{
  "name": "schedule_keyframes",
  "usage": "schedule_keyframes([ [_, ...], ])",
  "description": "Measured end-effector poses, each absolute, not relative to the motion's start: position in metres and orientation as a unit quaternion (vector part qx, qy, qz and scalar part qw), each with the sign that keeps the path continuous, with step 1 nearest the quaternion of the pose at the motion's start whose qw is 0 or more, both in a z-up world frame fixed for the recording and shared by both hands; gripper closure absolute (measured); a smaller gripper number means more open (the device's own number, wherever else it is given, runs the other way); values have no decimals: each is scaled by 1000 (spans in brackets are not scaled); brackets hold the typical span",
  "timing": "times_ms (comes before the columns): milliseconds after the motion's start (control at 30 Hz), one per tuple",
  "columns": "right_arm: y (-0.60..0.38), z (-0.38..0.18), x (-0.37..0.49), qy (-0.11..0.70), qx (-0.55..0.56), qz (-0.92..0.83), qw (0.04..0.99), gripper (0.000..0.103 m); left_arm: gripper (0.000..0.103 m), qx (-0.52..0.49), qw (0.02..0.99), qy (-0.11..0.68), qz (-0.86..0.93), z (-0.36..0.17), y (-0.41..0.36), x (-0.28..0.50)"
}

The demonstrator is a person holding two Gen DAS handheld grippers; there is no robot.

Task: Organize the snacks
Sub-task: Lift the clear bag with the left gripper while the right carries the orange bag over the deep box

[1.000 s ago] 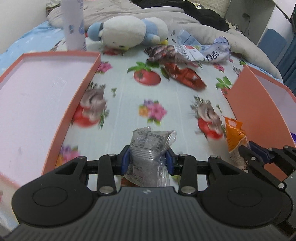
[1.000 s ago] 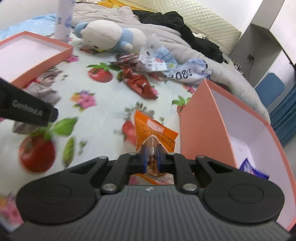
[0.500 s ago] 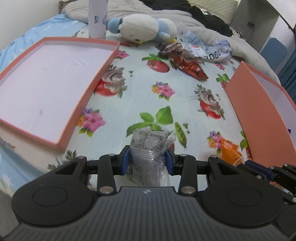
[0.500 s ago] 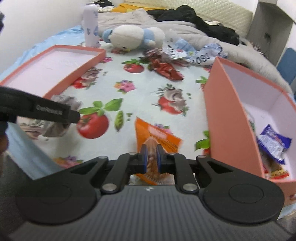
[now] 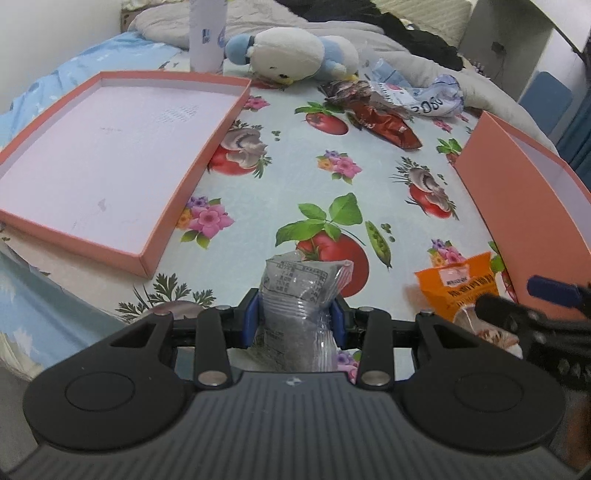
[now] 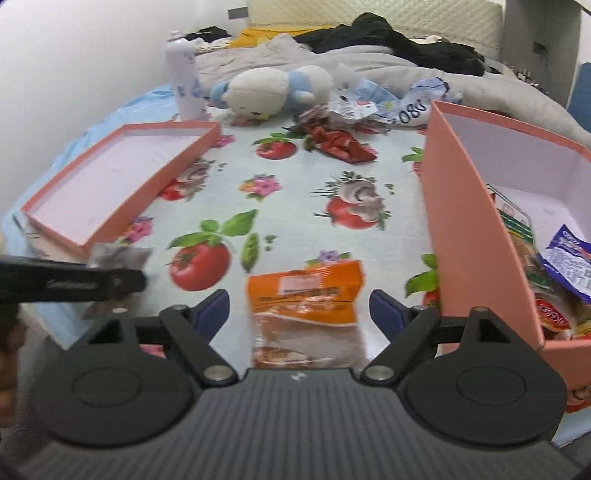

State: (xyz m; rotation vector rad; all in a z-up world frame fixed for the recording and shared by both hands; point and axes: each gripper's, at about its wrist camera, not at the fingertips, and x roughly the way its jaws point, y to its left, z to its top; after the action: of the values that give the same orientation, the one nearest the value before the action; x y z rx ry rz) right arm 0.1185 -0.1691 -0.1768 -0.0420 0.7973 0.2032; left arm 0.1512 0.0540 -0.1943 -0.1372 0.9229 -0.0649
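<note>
My left gripper [image 5: 295, 314] is shut on a clear grey snack packet [image 5: 299, 295] and holds it over the near edge of the flowered cloth. My right gripper [image 6: 299, 306] is open, its blue pads wide apart on either side of an orange snack packet [image 6: 306, 295] that lies loose between them. The orange packet also shows in the left wrist view [image 5: 458, 284]. The deep orange box [image 6: 469, 236] with several snacks inside stands just right of it. A red packet [image 6: 340, 142] and other wrappers [image 6: 369, 107] lie at the far side.
A shallow orange lid [image 5: 110, 155] lies on the left. A white and blue plush toy [image 5: 295, 55] and a white bottle [image 5: 207, 33] are at the back. Grey bedding and dark clothes lie behind. The bed edge is near me.
My right gripper has opened and let go of the orange packet. Both grippers have pulled back toward the near edge; the left still holds the clear packet.
</note>
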Motion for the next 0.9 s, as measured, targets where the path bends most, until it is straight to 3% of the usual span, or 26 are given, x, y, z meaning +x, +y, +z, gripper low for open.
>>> schedule_keyframes([
  [333, -164, -214, 145, 459, -54, 113, 880, 20, 59, -77, 895, 437, -38, -187, 53, 148],
  [433, -169, -214, 143, 453, -36, 108, 884, 27, 59, -75, 896, 435, -44, -183, 50, 146],
  [567, -172, -200, 134, 438, -29, 104, 893, 34, 59, -98, 893, 436, -52, -176, 48, 144],
  [900, -195, -133, 97, 383, 30, 64, 921, 34, 59, -113, 897, 421, -74, -140, 30, 131],
])
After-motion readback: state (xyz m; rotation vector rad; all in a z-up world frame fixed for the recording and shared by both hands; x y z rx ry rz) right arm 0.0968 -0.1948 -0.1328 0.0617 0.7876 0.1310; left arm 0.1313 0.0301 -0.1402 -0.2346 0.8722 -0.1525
